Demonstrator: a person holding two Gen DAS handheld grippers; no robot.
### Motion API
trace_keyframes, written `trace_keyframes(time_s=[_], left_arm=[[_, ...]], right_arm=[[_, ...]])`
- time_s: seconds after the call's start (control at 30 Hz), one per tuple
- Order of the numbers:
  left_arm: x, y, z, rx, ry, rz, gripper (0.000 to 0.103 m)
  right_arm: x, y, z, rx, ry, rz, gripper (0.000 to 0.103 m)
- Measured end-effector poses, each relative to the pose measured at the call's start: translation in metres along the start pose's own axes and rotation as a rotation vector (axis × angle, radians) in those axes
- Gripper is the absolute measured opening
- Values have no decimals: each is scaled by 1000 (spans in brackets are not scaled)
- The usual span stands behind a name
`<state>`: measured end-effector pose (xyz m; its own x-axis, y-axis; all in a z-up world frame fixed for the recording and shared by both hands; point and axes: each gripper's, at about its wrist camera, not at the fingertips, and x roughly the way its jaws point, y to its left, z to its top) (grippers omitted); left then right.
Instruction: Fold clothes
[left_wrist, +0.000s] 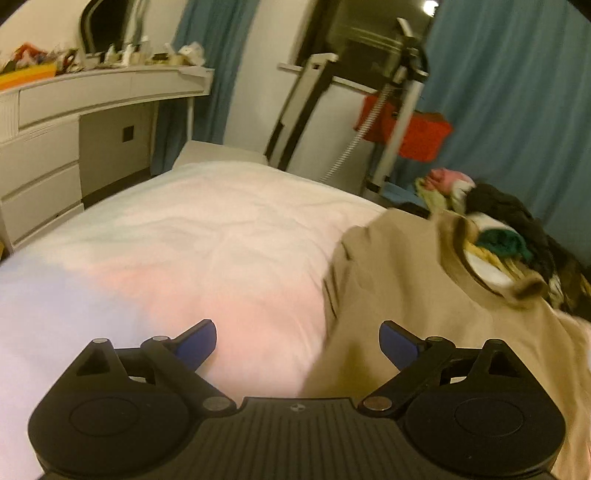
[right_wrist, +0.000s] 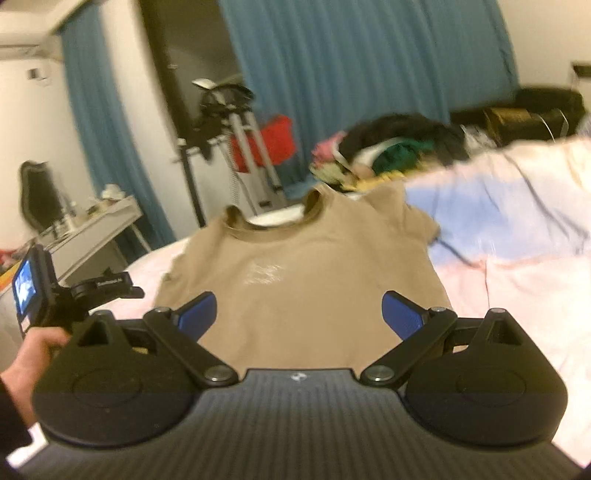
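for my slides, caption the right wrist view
Open right gripper hovers over a tan t-shirt spread flat on the bed.

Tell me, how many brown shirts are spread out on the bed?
1. The tan t-shirt lies flat on the bed, collar toward the heap of clothes. The left camera shows the same one. More could hide in that heap.

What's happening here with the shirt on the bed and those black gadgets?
A person is holding a pair of tongs in each hand to fold laundry. A tan T-shirt lies spread out on the bed, neck hole away from the person. Both the left tongs and the right tongs are open and hold nothing. A pile of unfolded clothes waits beyond the shirt. No fold shows yet.
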<state>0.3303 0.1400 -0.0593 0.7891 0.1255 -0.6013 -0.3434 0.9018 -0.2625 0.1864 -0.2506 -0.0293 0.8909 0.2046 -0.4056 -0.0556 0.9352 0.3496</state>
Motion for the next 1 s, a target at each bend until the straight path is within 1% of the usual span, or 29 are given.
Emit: trace_keyframes(time_s=[0.1,0.17,0.2,0.27,0.3,0.33,0.37,0.4,0.43,0.5,0.57,0.6,0.67,0.73,0.97,1.0], left_arm=[[35,-2,8,-61,7,-6,89],[57,-3,14,-87,11,-3,88],[64,-7,17,-77,5,-1,86],[77,-16,24,-52,-11,3,79],[82,-22,26,-33,-10,0,70],[86,-27,29,-13,-8,-4,63],[89,-35,30,24,-6,3,60],[92,-43,32,62,-5,12,48],[91,-55,31,115,-20,34,28],[88,-78,28,224,-52,80,4],[82,-103,23,336,-96,131,4],[77,-115,20,381,-113,139,4],[65,-147,10,508,-171,142,3],[49,-182,-10,653,-238,107,3],[16,-244,-107,1023,-182,-100,5],[11,-253,-121,1076,-173,-130,9]], right_arm=[[17,-6,-2,64,9,-7,98],[27,-9,-4,81,15,-1,98],[31,-10,-4,82,13,-1,98],[35,-14,-4,86,-7,-16,98],[36,-17,-3,95,-16,-25,98],[37,-20,-2,105,-25,-34,98],[38,-23,0,117,-31,-40,98],[38,-26,2,130,-34,-41,98],[37,-29,4,138,-40,-44,98],[33,-35,7,146,-52,-56,98],[27,-41,10,164,-66,-68,98],[24,-44,11,178,-71,-68,98],[18,-52,14,202,-81,-72,98],[11,-58,16,214,-92,-87,98],[1,-77,19,255,-117,-124,98],[1,-79,18,258,-112,-129,98]])
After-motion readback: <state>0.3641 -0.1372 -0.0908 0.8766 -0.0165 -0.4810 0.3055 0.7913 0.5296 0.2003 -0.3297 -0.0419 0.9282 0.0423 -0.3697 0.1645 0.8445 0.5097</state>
